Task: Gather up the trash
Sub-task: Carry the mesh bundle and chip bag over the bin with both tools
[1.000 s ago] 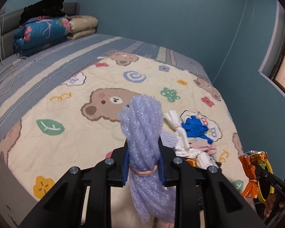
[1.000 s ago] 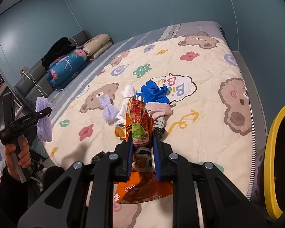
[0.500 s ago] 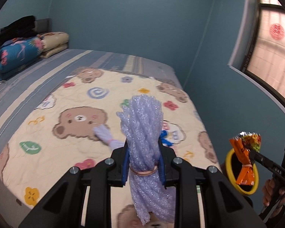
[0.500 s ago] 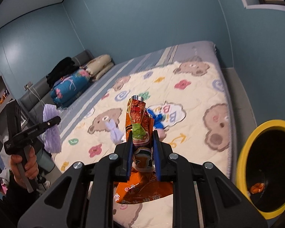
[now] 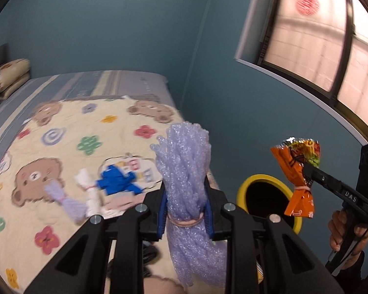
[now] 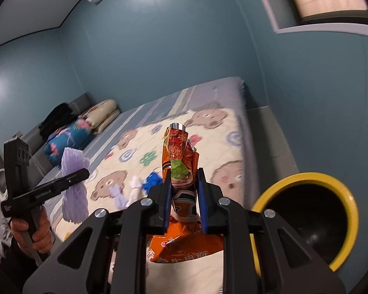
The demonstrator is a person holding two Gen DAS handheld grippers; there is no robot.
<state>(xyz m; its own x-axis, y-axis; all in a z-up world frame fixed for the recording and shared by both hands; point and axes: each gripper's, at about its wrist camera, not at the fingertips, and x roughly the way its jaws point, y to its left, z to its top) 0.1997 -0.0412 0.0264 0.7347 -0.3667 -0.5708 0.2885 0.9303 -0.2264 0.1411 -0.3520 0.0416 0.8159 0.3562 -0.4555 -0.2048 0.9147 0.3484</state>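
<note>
**A:** On the left, over the bear-patterned cream quilt, what has been changed, and what is gripped?

**B:** The left gripper is clamped narrowly on a lilac foam-net bundle tied with a rubber band, gripped at the band. A second earlier the middle of the bed was faced; the view has since been swung rightward, so that the bed's far corner and the window are now framed. A smaller lilac foam bundle, a white tied bundle and a crumpled blue piece are seen left on the quilt.

**A:** And further right?

**B:** The yellow-rimmed black round bin, seen at the frame edge a second ago, has been brought well into both views, beside the bed. The right gripper is closed on a twisted orange snack wrapper, which is held just beside the rim, above and to its left.

**A:** What is meant for the task?

**B:** Pickup appears finished for these two pieces; release over the bin is judged to be next, with three pieces remaining.
</note>
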